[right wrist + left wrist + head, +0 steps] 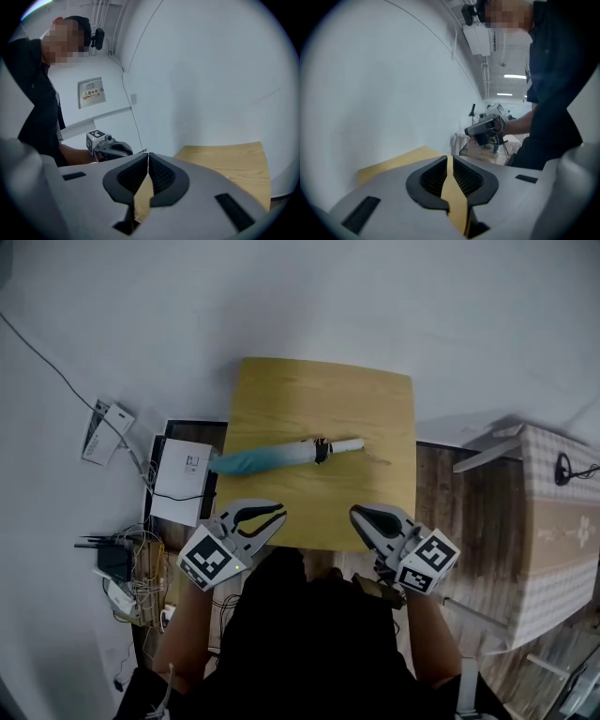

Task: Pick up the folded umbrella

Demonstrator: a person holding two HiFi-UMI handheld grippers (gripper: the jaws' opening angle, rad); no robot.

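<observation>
Nearest, the person's arms hold both tools at the near edge of the table (319,390). L gripper (278,514): jaws clenched tip to tip w/ only a thin slit lower down, nothing between them; its own view shows bare tabletop through that slit. R gripper (357,514): jaws also pressed together at the tips, nothing gripped. The two sit apart, tips angled inward toward each other, each visible in the other's view. Umbrella (272,457) lies flat on the tabletop beyond both sets of fingertips, clear of them, roughly midway across the gap between L & R. Its teal folded canopy runs out past the L fingers to the table's left edge; a black strap (322,450) wraps it and the white handle (347,445) points toward the R side, ahead of the R fingers. Outboard of the L fingers, off the table: a tangle of cables (141,577), then a white box (180,470) w/ a cord on it. Outboard of the R fingers, well apart: a cloth-covered table (553,540).
</observation>
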